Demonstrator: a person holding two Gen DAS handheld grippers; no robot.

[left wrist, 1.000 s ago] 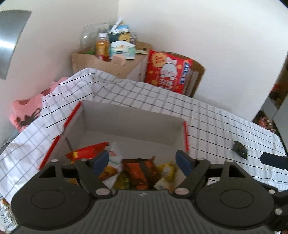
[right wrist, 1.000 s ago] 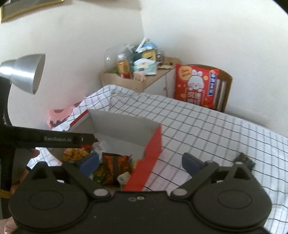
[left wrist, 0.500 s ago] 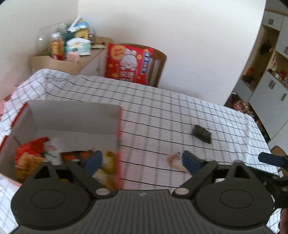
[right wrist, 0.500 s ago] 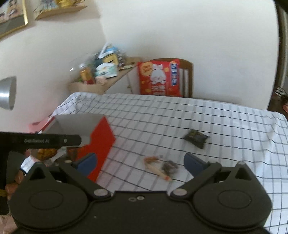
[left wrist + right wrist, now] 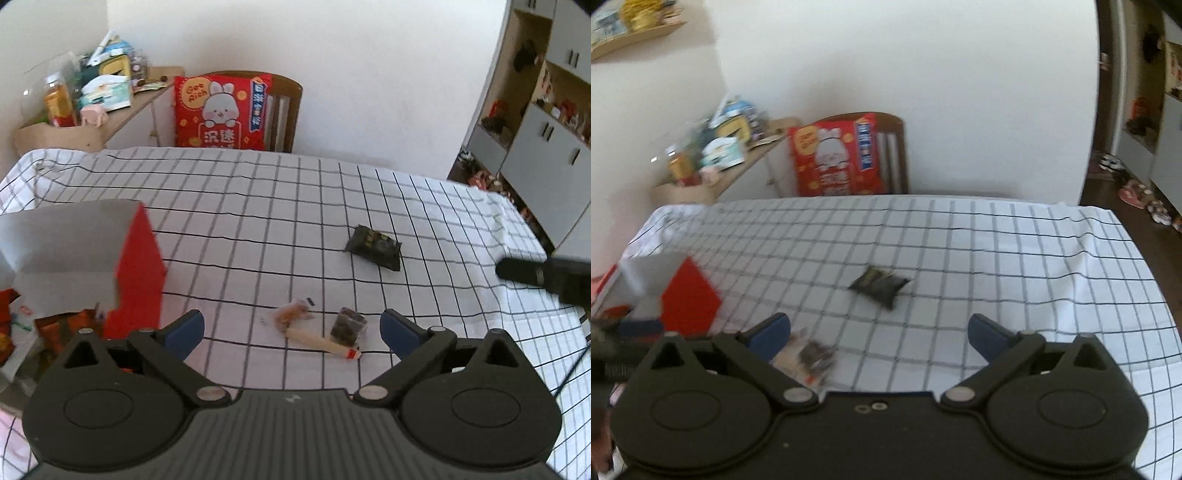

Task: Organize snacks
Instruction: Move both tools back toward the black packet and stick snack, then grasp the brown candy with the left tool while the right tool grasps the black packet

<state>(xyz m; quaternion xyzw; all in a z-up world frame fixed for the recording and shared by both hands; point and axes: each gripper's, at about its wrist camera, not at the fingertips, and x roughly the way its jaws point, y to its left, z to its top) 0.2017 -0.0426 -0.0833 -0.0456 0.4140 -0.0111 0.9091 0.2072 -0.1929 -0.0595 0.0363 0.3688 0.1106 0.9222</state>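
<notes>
Sausage stick (image 5: 322, 342) is lying crosswise just ahead of the left tongs (image 5: 291, 326), both tongs gaping wide, holding nothing.

Left black two-finger gripper (image 5: 291, 328) with blue fingertip pads (image 5: 186, 328): jaws spread wide, nothing between them, held level above the tabletop. Right black two-finger gripper (image 5: 879, 332): jaws likewise spread wide, empty, angled forward and slightly downward.
</notes>
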